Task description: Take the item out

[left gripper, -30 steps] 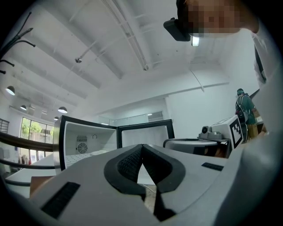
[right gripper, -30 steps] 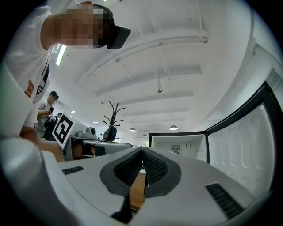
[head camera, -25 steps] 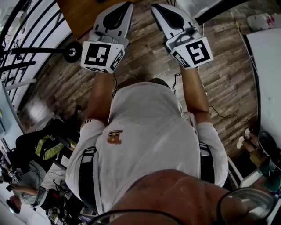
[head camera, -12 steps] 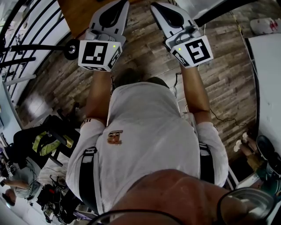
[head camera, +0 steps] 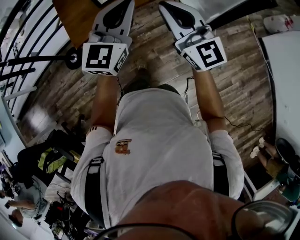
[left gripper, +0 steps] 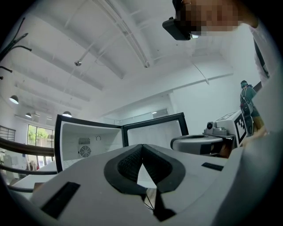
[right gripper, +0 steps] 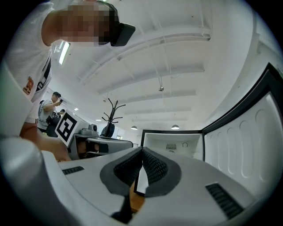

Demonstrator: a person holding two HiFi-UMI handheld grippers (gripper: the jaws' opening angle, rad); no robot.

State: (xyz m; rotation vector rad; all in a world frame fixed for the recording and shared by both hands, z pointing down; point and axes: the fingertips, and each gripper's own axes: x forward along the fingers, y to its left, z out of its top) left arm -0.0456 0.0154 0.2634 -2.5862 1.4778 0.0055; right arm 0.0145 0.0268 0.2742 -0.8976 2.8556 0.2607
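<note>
No item to take out shows in any view. Ahead of both grippers stands a small fridge, its door swung open. Its white inside (left gripper: pixel 88 143) with a round fan grille and its black-framed door (left gripper: pixel 152 134) show in the left gripper view. The right gripper view shows the inside (right gripper: pixel 172 152) and the door (right gripper: pixel 247 145) too. My left gripper (left gripper: pixel 142 146) is shut, pads touching, with nothing between them. My right gripper (right gripper: pixel 142 150) is likewise shut and empty. In the head view both are held up side by side in front of my chest, left gripper (head camera: pixel 117 14), right gripper (head camera: pixel 180 14).
A brown wooden tabletop (head camera: pixel 77 16) lies just beyond the left gripper over plank flooring (head camera: pixel 243 61). A black rail with a wheel (head camera: pixel 72 57) is at the left, a white table (head camera: pixel 288 79) at the right. A coat stand (right gripper: pixel 110 117) and a person (right gripper: pixel 48 110) stand behind.
Both grippers have crept slightly upward in the head view, the left one also a little leftward. Their jaws stay shut. Bystanders at the picture's edges have shifted.
</note>
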